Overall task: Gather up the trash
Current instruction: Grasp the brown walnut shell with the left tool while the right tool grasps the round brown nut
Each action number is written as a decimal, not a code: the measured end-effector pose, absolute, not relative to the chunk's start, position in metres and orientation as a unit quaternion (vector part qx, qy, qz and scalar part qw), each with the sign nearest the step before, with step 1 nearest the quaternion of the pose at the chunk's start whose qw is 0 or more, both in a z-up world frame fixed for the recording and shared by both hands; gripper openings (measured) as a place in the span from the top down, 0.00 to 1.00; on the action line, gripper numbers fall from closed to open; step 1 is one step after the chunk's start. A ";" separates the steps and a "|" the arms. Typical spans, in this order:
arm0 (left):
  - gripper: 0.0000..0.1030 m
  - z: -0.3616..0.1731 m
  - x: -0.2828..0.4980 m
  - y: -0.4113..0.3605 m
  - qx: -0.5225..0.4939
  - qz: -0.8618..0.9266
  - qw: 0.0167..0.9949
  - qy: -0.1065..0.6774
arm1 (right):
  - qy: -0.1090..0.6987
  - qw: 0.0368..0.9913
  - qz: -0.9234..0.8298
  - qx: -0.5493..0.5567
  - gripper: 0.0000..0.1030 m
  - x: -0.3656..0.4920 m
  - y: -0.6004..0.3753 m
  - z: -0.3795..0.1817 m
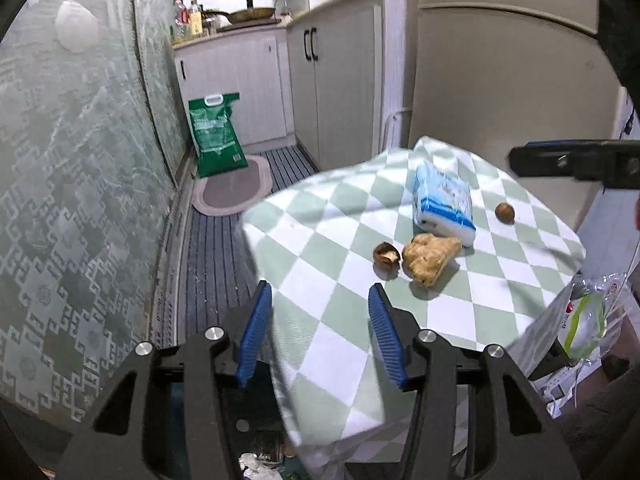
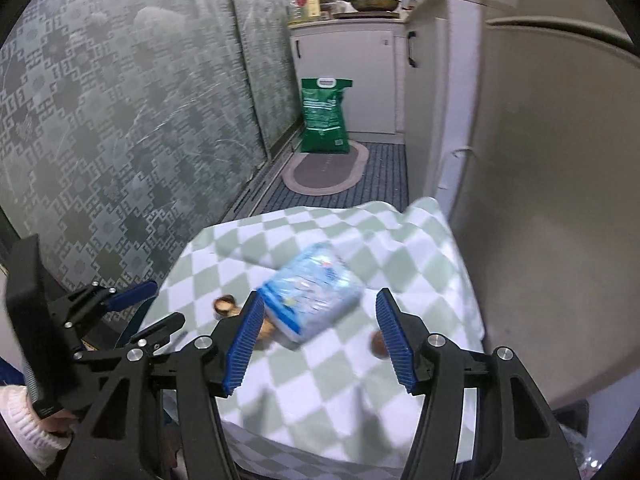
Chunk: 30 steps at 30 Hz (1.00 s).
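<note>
A table under a green-and-white checked cloth (image 1: 328,240) holds a blue-and-white tissue pack (image 1: 442,204), a crumpled tan lump (image 1: 430,256), a broken brown shell (image 1: 386,255) and a small brown ball (image 1: 505,213). My left gripper (image 1: 319,292) hovers over the cloth's near left corner, open and empty, short of the shell. My right gripper (image 2: 320,300) is open and empty above the near edge, with the blurred tissue pack (image 2: 310,298) beyond its fingertips. The ball (image 2: 377,347) lies by its right finger. The left gripper (image 2: 160,306) shows at that view's left.
A patterned glass sliding door (image 1: 80,200) runs along the left. Beyond the table are a striped floor, an oval mat (image 1: 232,188), a green sack (image 1: 216,136) and white cabinets (image 1: 336,92). A beige fridge (image 1: 500,80) stands right. A clear plastic bag (image 1: 584,320) hangs beside the table.
</note>
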State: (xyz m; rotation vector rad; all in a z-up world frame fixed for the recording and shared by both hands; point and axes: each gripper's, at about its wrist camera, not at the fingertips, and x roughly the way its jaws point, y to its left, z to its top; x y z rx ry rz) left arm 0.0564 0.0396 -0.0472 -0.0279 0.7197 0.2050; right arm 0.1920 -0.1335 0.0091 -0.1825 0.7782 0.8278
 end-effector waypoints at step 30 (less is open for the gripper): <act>0.80 -0.060 0.104 0.009 -0.009 0.075 0.928 0.364 | 0.375 0.825 0.399 -0.138 0.43 0.203 -0.160 -0.036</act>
